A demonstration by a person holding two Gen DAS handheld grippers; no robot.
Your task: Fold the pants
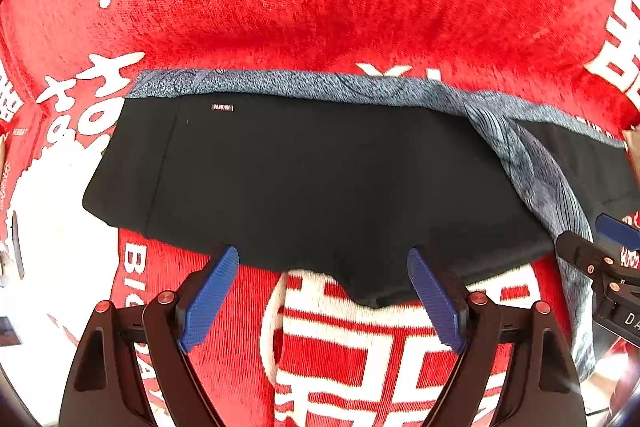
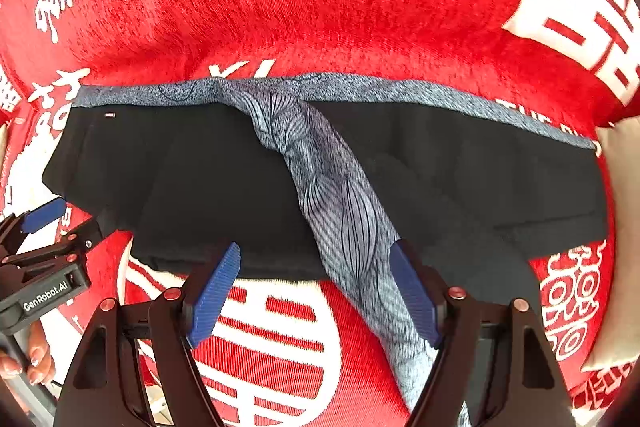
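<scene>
The pants (image 1: 320,167) lie flat on a red cloth, black with a grey-blue patterned band along the far edge and a small label (image 1: 222,107) near the left end. A patterned strip (image 2: 340,203) runs diagonally across them toward the near edge. My left gripper (image 1: 322,255) hovers open over the near hem of the black fabric, with nothing pinched between its blue pads (image 1: 208,299). My right gripper (image 2: 317,247) is open too, its right pad (image 2: 414,295) over the patterned strip. Each gripper shows at the edge of the other's view: the right gripper (image 1: 592,233) and the left gripper (image 2: 78,215).
The red cloth (image 2: 360,7) with large white characters covers the whole surface around the pants. A person's fingers (image 2: 36,359) hold the left gripper's handle at the lower left. A pale surface (image 2: 616,147) shows past the cloth's right edge.
</scene>
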